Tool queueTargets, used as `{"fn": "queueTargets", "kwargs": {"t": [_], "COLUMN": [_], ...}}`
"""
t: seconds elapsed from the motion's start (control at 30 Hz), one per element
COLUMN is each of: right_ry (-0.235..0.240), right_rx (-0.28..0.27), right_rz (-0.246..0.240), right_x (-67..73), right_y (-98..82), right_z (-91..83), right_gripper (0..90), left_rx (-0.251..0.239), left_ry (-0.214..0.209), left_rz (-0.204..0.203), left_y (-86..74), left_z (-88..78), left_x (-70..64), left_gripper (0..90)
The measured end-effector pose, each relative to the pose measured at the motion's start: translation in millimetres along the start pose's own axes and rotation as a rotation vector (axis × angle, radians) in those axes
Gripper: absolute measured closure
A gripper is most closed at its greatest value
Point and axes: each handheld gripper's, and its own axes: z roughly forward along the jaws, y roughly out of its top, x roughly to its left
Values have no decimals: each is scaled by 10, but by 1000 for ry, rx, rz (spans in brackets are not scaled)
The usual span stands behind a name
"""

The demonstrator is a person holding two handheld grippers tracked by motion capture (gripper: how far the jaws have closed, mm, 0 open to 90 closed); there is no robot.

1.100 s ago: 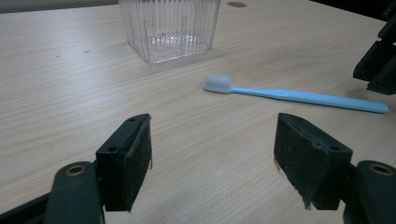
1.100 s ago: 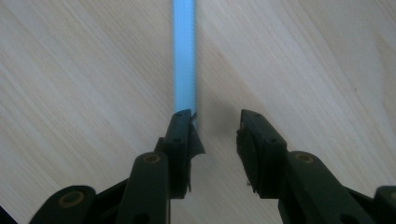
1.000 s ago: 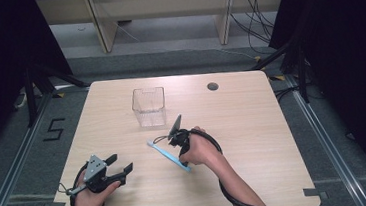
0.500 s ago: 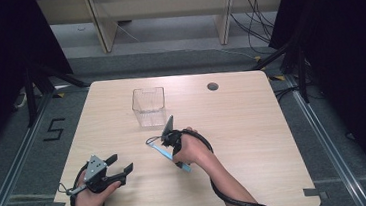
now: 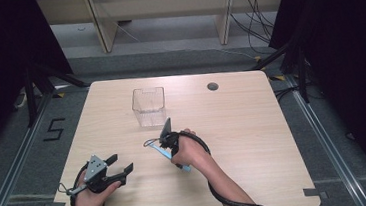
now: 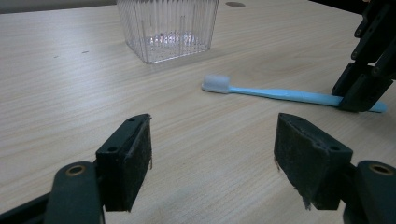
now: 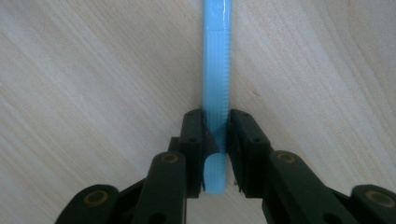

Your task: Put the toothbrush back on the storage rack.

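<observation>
Right gripper (image 7: 215,140) clamped on a blue toothbrush (image 7: 215,70) lying flat on the wooden table (image 5: 253,127).

Jaws just closed onto the handle near its tail end, pads pressing both sides; bristle head (image 6: 215,84) pointing toward the clear ribbed plastic container (image 5: 149,106) standing close behind. Left gripper (image 6: 215,161) resting low at the table's near left, well apart, jaws spread wide and holding nothing.

Toothbrush (image 5: 168,153) and container (image 5: 149,106) on a surface (image 5: 254,142).
The toothbrush lies flat near the surface's middle, the container just behind it.
</observation>
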Motion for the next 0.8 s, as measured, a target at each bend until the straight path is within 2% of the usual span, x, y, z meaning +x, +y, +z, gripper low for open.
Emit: {"fn": "queueTargets", "kwargs": {"t": [0.07,0.1,0.17,0.23,0.27,0.33,0.37,0.43,0.47,0.5,0.53,0.57,0.6,0.67,0.7,0.73,0.77,0.8], "right_ry": [-13,11,-17,-2,-9,1,3,15,14,6,10,18,13,12,20,16,14,24], "right_rx": [10,-1,-10,-9,-9,-14,-19,-25,-36,-40,-52,-59,-72,-99,-108,-120,-150,-160], "right_rz": [6,5,35,27,44,33,19,13,21,3,-7,11,24,-12,-2,-26,-47,-24], "right_x": [19,14,-1,-7,-1,-8,-18,-34,-34,-51,-58,-47,-38,-55,-46,-63,-79,-70], "right_y": [3,3,3,-2,-6,-12,-15,-33,-36,-50,-65,-78,-97,-146,-170,-203,-249,-284], "right_z": [-8,5,6,1,0,-1,0,1,-10,-18,-40,-59,-89,-159,-181,-211,-234,-247], "right_gripper": [781,785,787,787,788,788,789,789,789,789,789,789,789,789,789,789,789,789], "left_rx": [0,0,1,0,1,1,1,4,3,-1,0,-3,-1,-5,-4,-10,-9,-8], "left_ry": [0,0,-3,-5,-5,-6,-8,-5,-5,-6,-3,-4,-2,-3,-7,-15,-20,-22], "left_rz": [-2,-2,-39,-39,-39,-42,-16,-7,-9,-15,-44,-32,-2,-15,-28,-82,-72,-74], "left_y": [-1,0,-10,-11,-11,-15,-8,-5,-5,-4,-10,-4,9,12,14,5,13,22], "left_z": [0,1,4,6,6,8,11,9,9,10,7,6,1,0,-2,3,5,8], "left_x": [-2,-4,-29,-33,-34,-36,-20,-11,-11,-12,-26,-17,1,-2,-6,-34,-29,-36], "left_gripper": [272,272,272,272,272,272,272,272,272,272,272,273,273,274,275,276,276,276]}}
